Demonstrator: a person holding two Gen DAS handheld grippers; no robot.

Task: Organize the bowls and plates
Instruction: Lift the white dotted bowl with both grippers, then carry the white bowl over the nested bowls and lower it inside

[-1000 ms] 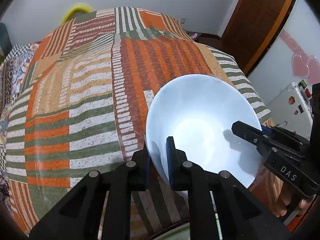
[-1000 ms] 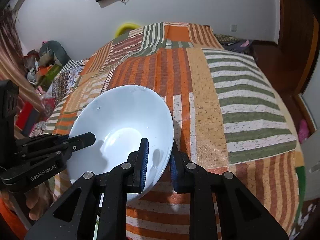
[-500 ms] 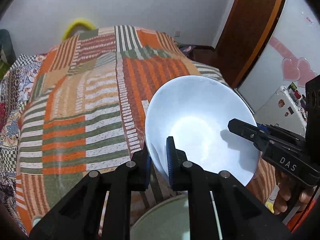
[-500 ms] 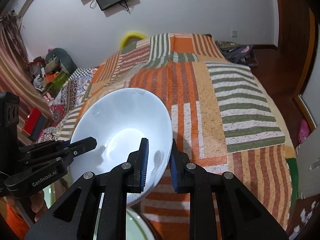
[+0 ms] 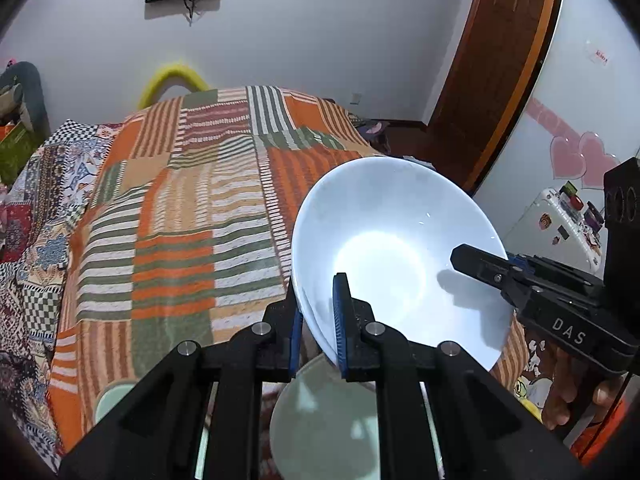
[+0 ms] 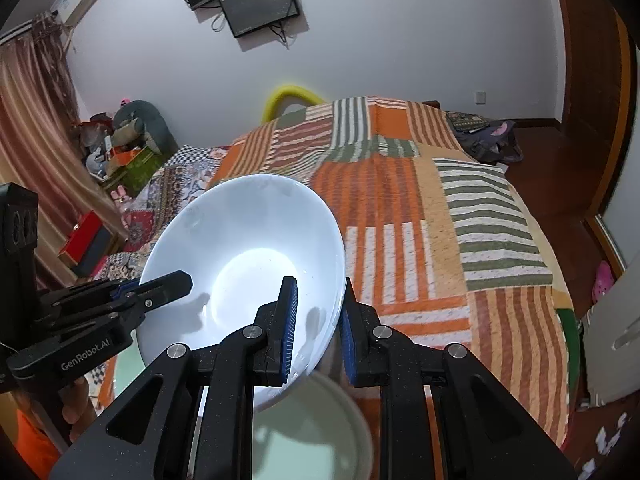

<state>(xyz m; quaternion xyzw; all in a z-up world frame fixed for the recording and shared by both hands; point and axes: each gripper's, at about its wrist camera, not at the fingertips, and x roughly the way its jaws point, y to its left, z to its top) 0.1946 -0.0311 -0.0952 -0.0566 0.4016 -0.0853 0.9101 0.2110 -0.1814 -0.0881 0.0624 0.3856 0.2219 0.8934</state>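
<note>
White bowl [image 5: 400, 256] is up in the air above the bed [image 5: 180, 216], tilted, open side facing both cameras. Two grips on it, opposite sides of the rim.

Left hand-held gripper [image 5: 318, 320]: jaws narrow, clamped on the bowl's left rim, one blue pad inside the wall, the other outside. Right hand-held gripper [image 6: 318, 316]: same, clamped on the right rim, pad inside and pad outside. Each one shows in the other's camera, reaching in from the side with its tip over the bowl's inner wall: right one [image 5: 486, 266] in the left view, left one [image 6: 160, 288] in the right view.

Fingers [image 5: 560, 392] of the person's right hand wrap the handle at the lower right of the left view; left-hand fingers [image 6: 76, 404] show at the lower left of the right view.

Below the bowl, near edge: pale green dish [image 6: 320, 432], partly hidden by the gripper frames. Can't tell whether plate or bowl. A second pale green piece [image 5: 112, 400] sits further left in the left view, mostly cut off.

Bed has an orange, green and white striped patchwork cover. Dark screen [image 6: 260, 6] on the far wall, wooden door [image 5: 492, 68] far right.
</note>
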